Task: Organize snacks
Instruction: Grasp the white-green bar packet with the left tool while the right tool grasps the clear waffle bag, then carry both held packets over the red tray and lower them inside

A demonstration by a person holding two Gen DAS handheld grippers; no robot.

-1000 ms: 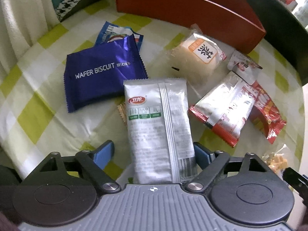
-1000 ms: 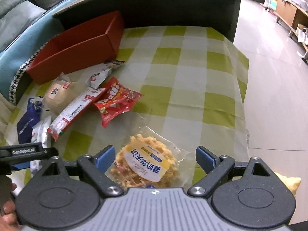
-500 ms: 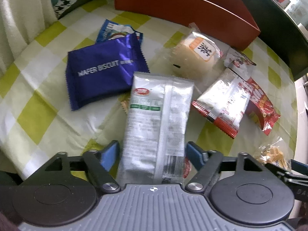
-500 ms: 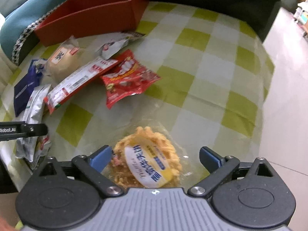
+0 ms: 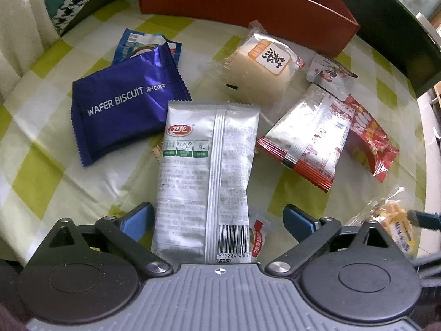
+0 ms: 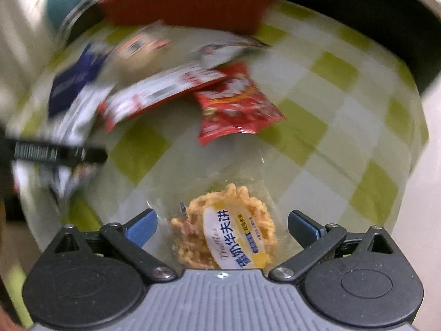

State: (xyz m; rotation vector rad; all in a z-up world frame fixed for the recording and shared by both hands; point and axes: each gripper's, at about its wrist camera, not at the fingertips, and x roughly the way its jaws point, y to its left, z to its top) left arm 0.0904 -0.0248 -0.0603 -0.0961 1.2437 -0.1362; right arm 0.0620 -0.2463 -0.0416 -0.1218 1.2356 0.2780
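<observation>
A long silver packet (image 5: pixel 206 179) lies flat on the checked cloth between the blue pads of my left gripper (image 5: pixel 219 220). Its jaws are opening: the left pad stands close beside the packet and the right pad stands well clear. My right gripper (image 6: pixel 222 226) points down over a round waffle snack in a clear wrapper (image 6: pixel 226 234). Its jaws are opening too, both pads apart from the biscuit. The waffle snack (image 5: pixel 394 220) also shows at the right edge of the left wrist view. An orange-red box (image 5: pixel 248 8) stands at the back of the table.
A purple wafer biscuit packet (image 5: pixel 124 110) lies on a blue packet (image 5: pixel 143 44). A wrapped bun (image 5: pixel 261 63), a silver-red packet (image 5: pixel 306 138), a red packet (image 5: pixel 369 143) and a small white packet (image 5: pixel 328 71) lie right of them. The table edge drops off at the right.
The left jaws have spread away from the silver packet, which they had closed in on. The right jaws have widened around the waffle snack, and the right view has rolled and blurred.
</observation>
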